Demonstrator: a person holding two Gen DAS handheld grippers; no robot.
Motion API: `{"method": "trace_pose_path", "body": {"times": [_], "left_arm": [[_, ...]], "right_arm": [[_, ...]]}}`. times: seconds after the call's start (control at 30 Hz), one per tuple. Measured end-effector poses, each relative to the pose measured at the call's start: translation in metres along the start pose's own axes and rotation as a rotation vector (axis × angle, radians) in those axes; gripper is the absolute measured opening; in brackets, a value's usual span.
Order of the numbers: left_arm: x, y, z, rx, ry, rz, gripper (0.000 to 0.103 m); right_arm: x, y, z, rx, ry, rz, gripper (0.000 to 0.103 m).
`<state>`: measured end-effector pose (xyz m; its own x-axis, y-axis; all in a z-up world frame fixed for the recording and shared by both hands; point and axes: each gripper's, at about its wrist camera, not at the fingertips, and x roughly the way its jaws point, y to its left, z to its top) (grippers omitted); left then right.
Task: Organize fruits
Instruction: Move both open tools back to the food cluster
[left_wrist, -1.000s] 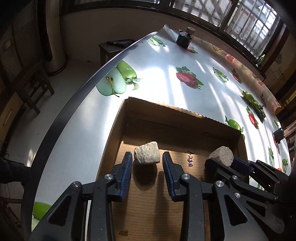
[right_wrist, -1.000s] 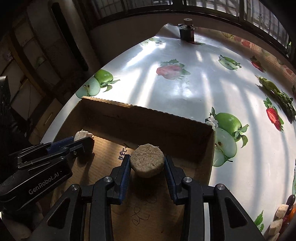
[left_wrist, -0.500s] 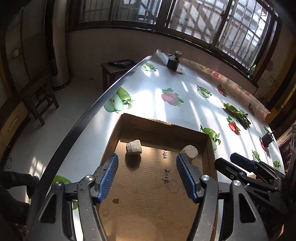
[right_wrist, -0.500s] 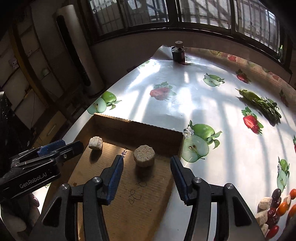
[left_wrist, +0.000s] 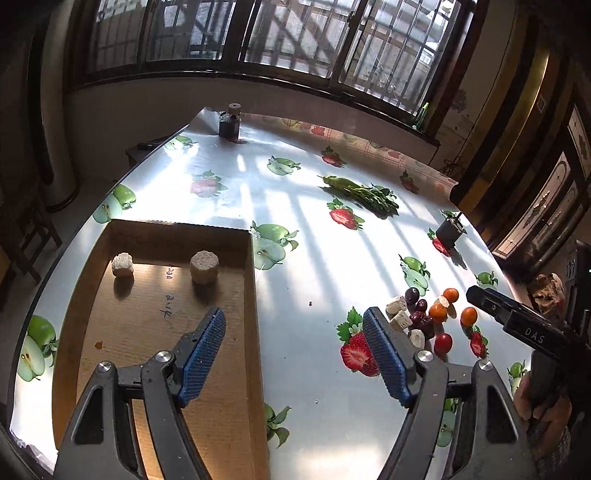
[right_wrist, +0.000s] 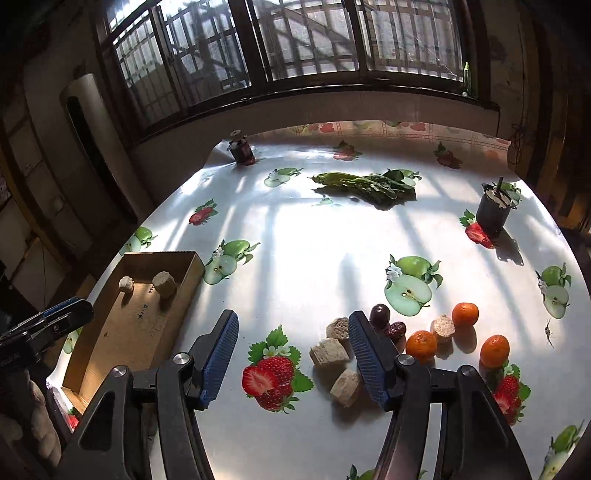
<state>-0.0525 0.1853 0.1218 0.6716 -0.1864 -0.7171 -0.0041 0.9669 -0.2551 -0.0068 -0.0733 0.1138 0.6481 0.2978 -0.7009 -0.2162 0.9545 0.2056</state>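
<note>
A shallow cardboard box (left_wrist: 255, 302) (right_wrist: 192, 273) lies at the table's left. Two beige chunks rest in it, a squarish one (left_wrist: 122, 264) (right_wrist: 126, 284) and a round one (left_wrist: 204, 261) (right_wrist: 164, 283). A pile of loose fruit lies to the right: beige chunks (right_wrist: 328, 350) (left_wrist: 396, 305), dark dates (right_wrist: 379, 316) (left_wrist: 412, 295), small oranges (right_wrist: 465, 314) (left_wrist: 450, 294) and a red cherry tomato (left_wrist: 442, 342). My left gripper (left_wrist: 295, 350) is open and empty above the box's right edge. My right gripper (right_wrist: 293, 358) is open and empty, raised just left of the pile.
A bunch of leafy greens (left_wrist: 364, 194) (right_wrist: 365, 186) lies mid-table. A dark cup (left_wrist: 448, 230) (right_wrist: 493, 212) stands at the right and a dark jar (left_wrist: 229, 123) (right_wrist: 242, 149) at the far edge. The fruit-print tablecloth (right_wrist: 332, 236) covers the table.
Both grippers let go of their beige chunks in the box, opened wide, then rose and swung right toward the fruit pile.
</note>
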Motion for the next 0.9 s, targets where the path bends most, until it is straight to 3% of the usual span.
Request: {"method": "trace_pose_path", "body": {"times": [0.2,0.33,0.67,0.9], "left_arm": [[0.038,-0.052,-0.012,0.082,0.072,-0.034,0.076],[0.064,-0.080,-0.024,0.123,0.117,-0.075,0.076],[0.118,-0.133,-0.056,0.237,0.164,-0.108,0.074],[0.134,-0.147,-0.060,0.276,0.152,-0.131,0.054]], "right_arm": [[-0.025,-0.103,-0.013,0.158,-0.010,-0.109,0.067],[-0.018,-0.147,-0.029,0.247,0.009,-0.113,0.067],[0.037,-0.171,-0.042,0.301,0.047,-0.122,0.067],[0.050,-0.170,-0.042,0.252,0.002,-0.154,0.067]]}}
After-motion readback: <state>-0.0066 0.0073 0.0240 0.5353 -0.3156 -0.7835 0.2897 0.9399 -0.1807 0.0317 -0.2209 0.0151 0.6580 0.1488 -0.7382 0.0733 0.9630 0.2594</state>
